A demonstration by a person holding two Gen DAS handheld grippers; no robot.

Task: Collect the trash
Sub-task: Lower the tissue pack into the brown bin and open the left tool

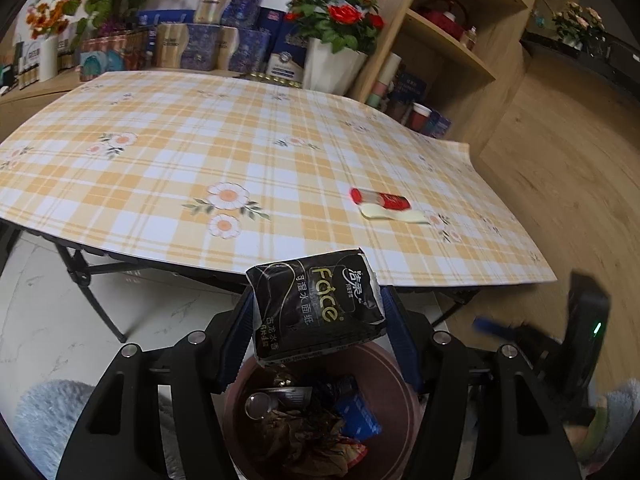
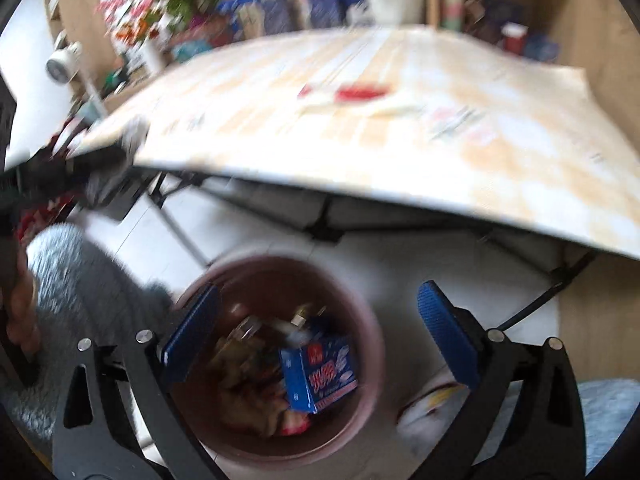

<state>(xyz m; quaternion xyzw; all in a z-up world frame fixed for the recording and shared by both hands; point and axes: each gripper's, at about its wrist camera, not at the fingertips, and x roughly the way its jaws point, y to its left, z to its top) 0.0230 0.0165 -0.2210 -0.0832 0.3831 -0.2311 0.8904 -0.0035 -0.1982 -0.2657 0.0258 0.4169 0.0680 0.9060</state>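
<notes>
Left gripper (image 1: 318,312): jaws clamped on a black tissue pack (image 1: 316,306) with gold "Face" lettering, blue pads pressing both of its sides. Pack hangs directly above the brown waste bin (image 1: 400,396), in front of the table's near edge.

Right gripper (image 2: 320,334): jaws spread wide, nothing between them, poised over the same bin (image 2: 366,332). This view is motion-blurred.

Bin stands on the pale floor under the near edge of the table. Inside: a blue carton (image 2: 320,372) toward the right, crumpled wrappers and brownish scraps beside it.

Table carries an orange-and-white checked cloth (image 1: 240,152) with daisy prints. On its right part lie a red-capped tube (image 1: 378,198) and, touching its near side, a pale yellow paper scrap (image 1: 394,214).

Far side: potted red roses (image 1: 340,12), stacked boxes, wooden shelving at the right.
</notes>
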